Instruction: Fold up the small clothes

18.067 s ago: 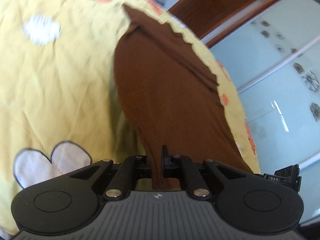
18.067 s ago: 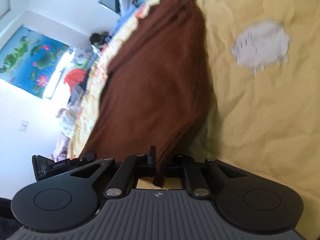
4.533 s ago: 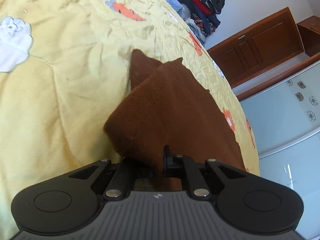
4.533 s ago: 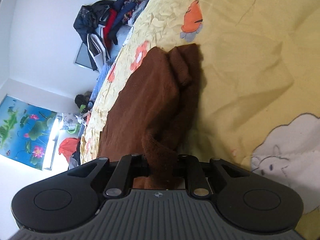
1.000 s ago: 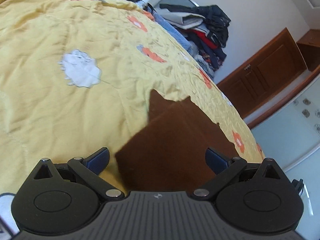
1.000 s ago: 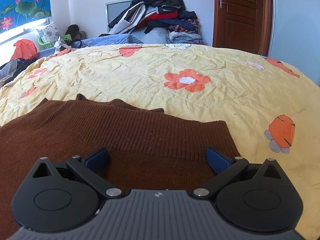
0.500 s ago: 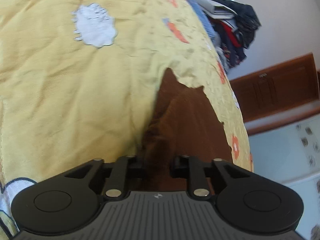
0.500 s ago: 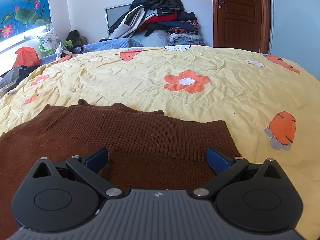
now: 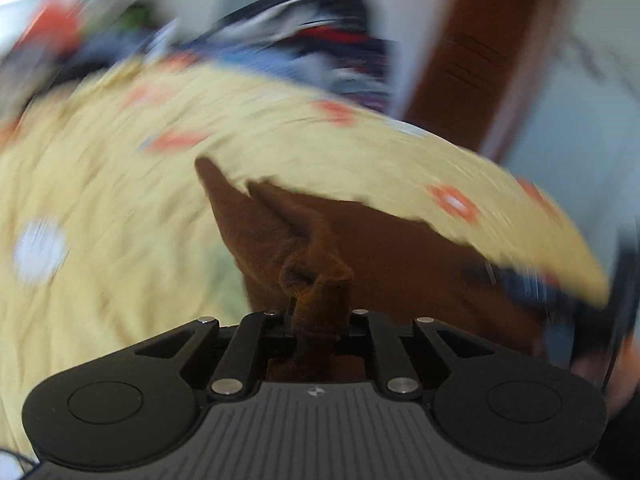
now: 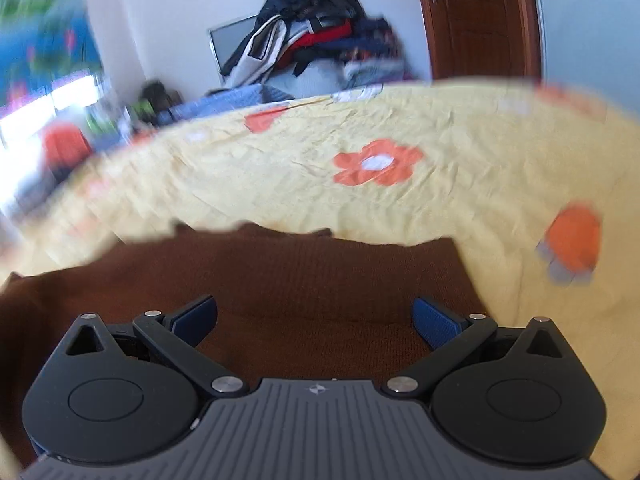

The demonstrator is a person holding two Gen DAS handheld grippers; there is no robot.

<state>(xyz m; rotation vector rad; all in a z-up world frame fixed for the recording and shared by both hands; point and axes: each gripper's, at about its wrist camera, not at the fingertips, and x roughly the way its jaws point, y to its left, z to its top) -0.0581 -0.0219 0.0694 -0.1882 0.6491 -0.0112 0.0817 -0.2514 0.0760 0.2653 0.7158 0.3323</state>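
A brown knitted sweater [image 9: 400, 256] lies on a yellow bedspread [image 9: 100, 240]. My left gripper [image 9: 318, 320] is shut on a bunched fold of the sweater and lifts it, so the cloth stands up in a ridge ahead of the fingers. The left wrist view is blurred by motion. In the right wrist view the sweater [image 10: 304, 280] lies flat with its ribbed hem toward the far side. My right gripper [image 10: 316, 316] is open and empty, its blue pads [image 10: 434, 322] spread wide just above the cloth.
The yellow bedspread [image 10: 400, 120] has orange flower prints [image 10: 376, 164]. A heap of clothes [image 10: 316, 36] is piled past the far edge of the bed. A brown wooden door [image 10: 480, 16] stands at the back right. A bright window is at the left.
My left gripper went from open to shut on the sweater's edge and now swings with it, lifting a fold. My right gripper stays open over the sweater and has shifted slightly.
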